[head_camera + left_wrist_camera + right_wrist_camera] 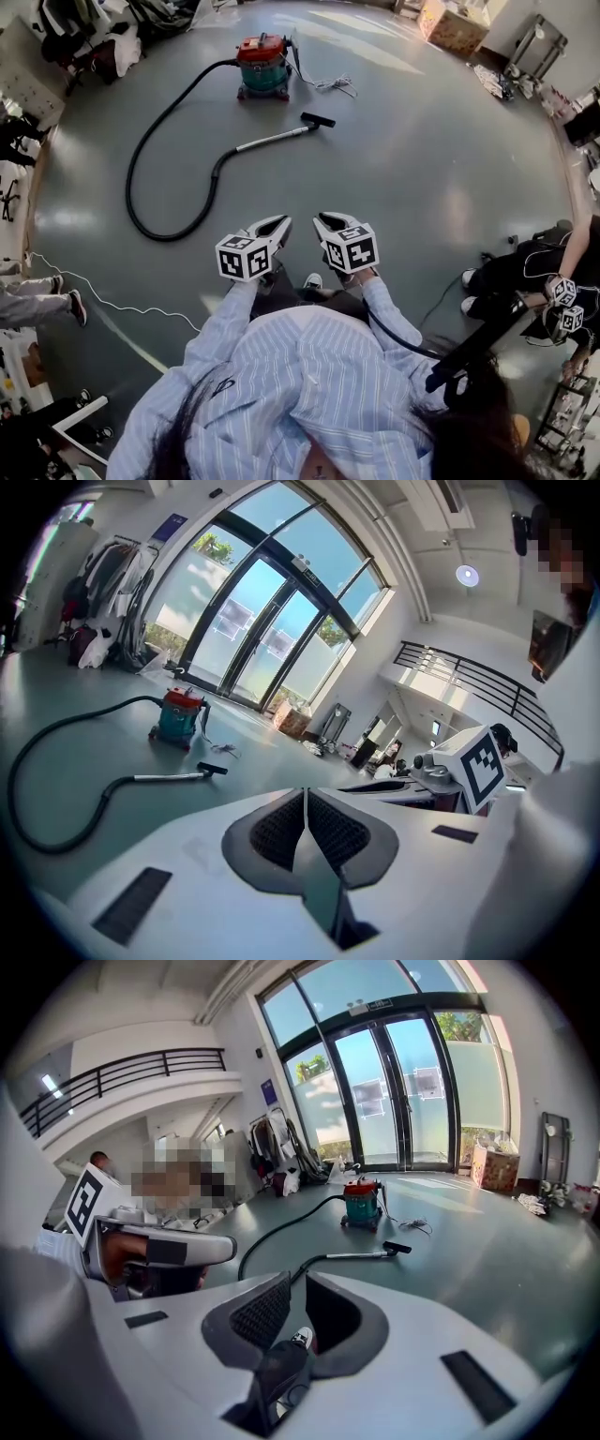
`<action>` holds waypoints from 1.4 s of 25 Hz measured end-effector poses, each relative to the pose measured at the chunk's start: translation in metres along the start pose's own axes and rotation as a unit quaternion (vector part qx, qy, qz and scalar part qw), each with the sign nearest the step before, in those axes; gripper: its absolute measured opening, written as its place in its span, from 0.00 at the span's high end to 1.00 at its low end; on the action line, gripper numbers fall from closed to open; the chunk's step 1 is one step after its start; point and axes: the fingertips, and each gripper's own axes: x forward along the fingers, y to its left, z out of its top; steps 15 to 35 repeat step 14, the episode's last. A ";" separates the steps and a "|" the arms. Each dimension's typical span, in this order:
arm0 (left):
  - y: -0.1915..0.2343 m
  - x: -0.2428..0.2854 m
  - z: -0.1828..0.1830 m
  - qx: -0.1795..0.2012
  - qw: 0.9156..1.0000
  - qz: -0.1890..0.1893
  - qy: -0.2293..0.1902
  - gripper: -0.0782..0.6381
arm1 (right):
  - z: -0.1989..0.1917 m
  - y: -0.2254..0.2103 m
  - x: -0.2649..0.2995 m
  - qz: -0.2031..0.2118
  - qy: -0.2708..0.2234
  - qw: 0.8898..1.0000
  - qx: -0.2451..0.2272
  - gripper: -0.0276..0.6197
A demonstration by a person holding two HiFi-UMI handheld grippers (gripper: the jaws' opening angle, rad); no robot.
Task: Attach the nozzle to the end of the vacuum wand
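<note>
Two claws hang side by side just ahead of the person's chest, well apart from the task's things out on the grey floor (422, 178). There the metal wand (272, 141) lies flat, and the black nozzle (318, 120) sits at its far end, touching it. From this far off I cannot tell whether it is pushed home or only laid against the tube. The scene fits a nozzle waiting to be seated as well as one already on.

Either way, I judge that the work stands or falls on that joint. The socket should sit square on the tube's end with no gap. The wand should be steadied so that the hose (130, 178), looping back to the red-and-teal canister (263, 64), cannot drag it.

The left claw (279, 225) is clenched, pads meeting, on nothing. The right claw (323, 223) keeps a slim crack between its pads, through which only a shoe (298, 1338) shows; it grips nothing.
</note>
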 end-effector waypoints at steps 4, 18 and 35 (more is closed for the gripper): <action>0.002 -0.008 -0.006 -0.003 1.000 0.005 -0.001 0.87 | -0.004 0.009 0.002 0.006 0.001 1.000 -0.008 0.87; 0.003 -0.005 -0.009 -0.002 1.000 0.010 0.006 0.87 | -0.006 0.007 0.005 0.011 0.005 1.000 -0.009 0.87; 0.003 -0.005 -0.009 -0.002 1.000 0.010 0.006 0.87 | -0.006 0.007 0.005 0.011 0.005 1.000 -0.009 0.87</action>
